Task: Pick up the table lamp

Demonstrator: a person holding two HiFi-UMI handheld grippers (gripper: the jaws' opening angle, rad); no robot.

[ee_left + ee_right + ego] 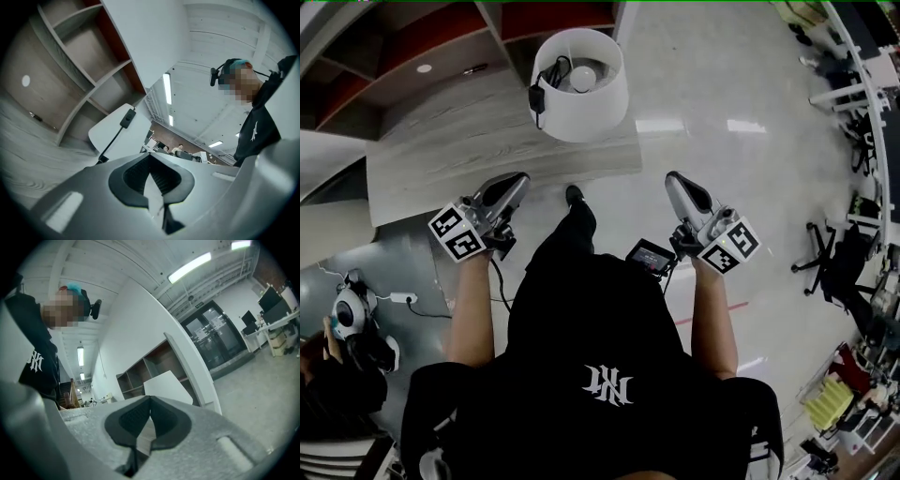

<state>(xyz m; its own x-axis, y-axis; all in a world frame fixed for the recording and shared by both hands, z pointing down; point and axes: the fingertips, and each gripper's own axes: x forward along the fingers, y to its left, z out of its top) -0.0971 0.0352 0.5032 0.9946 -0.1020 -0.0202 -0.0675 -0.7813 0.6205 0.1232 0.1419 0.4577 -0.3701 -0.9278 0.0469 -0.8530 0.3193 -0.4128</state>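
Note:
The table lamp (579, 82) has a white drum shade, a bulb inside and a black cord with an inline switch. It stands on a pale wood-grain table (459, 159) ahead of me. My left gripper (517, 180) is shut and empty, short of the table's near edge and left of the lamp. My right gripper (673, 178) is also shut and empty, over the floor to the lamp's right. In the left gripper view the shade (117, 133) and its cord switch (126, 118) rise just beyond the shut left gripper (150, 155). In the right gripper view the shade (166, 385) shows beyond the shut right gripper (150, 399).
Brown and red shelving (412, 56) stands behind the table. Glossy floor (741, 169) spreads to the right, with a black office chair (836, 262) and desks beyond it. A power strip (398, 298) and a cable lie on the floor at the left, near a seated person (342, 366).

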